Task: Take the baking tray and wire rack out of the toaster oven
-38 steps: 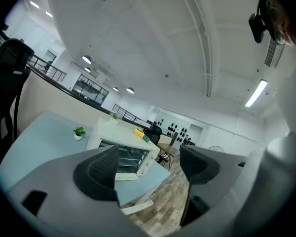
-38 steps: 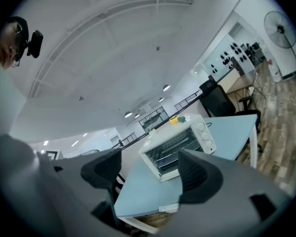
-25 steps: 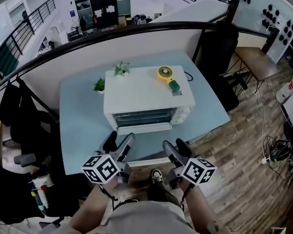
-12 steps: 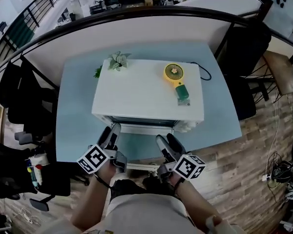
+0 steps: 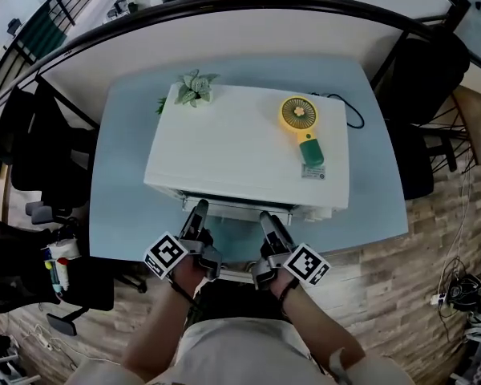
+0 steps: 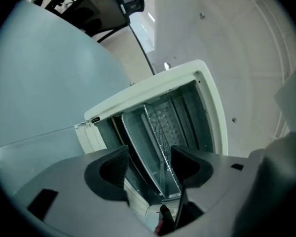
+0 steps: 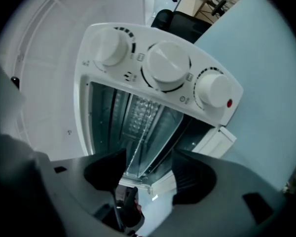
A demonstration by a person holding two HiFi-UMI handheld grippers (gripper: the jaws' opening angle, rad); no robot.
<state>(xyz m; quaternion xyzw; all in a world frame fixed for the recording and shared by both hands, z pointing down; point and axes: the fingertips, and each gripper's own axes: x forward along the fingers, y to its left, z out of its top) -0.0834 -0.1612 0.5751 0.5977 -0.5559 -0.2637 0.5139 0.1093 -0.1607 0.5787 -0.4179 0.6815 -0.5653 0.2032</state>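
Head view: toaster oven (image 5: 248,147) sits white and boxy at the centre of the pale blue table (image 5: 120,175), with a yellow fan (image 5: 298,115) and a small plant (image 5: 194,87) on its roof. At its lower edge the left hand-held gripper (image 5: 199,212) and right hand-held gripper (image 5: 269,218) both point into the front opening. The fan's green handle carries a white label, too small to read.

Left hand-held gripper view: the left hand-held gripper (image 6: 150,164) has its jaws partly apart, having just been closing. The front lip of the baking tray (image 6: 143,147) shows in the gap, but the pads do not press on it. The wire rack (image 6: 163,127) lies close alongside the tray. Both are inside the oven.

Right hand-held gripper view: the right hand-held gripper (image 7: 148,174) is likewise half open, its jaws having just been closing with the tray's edge in the gap, ungripped. Three white knobs (image 7: 166,65) and a red lamp (image 7: 230,103) fill the upper frame. The marks around them are too fine to read, and no brand shows.

Tray and rack sit so near each other that one jaw could catch both, jamming them in the side rails. A pinch on only the thin lip may slip. Uneven pulling by the two hands would tilt the tray.
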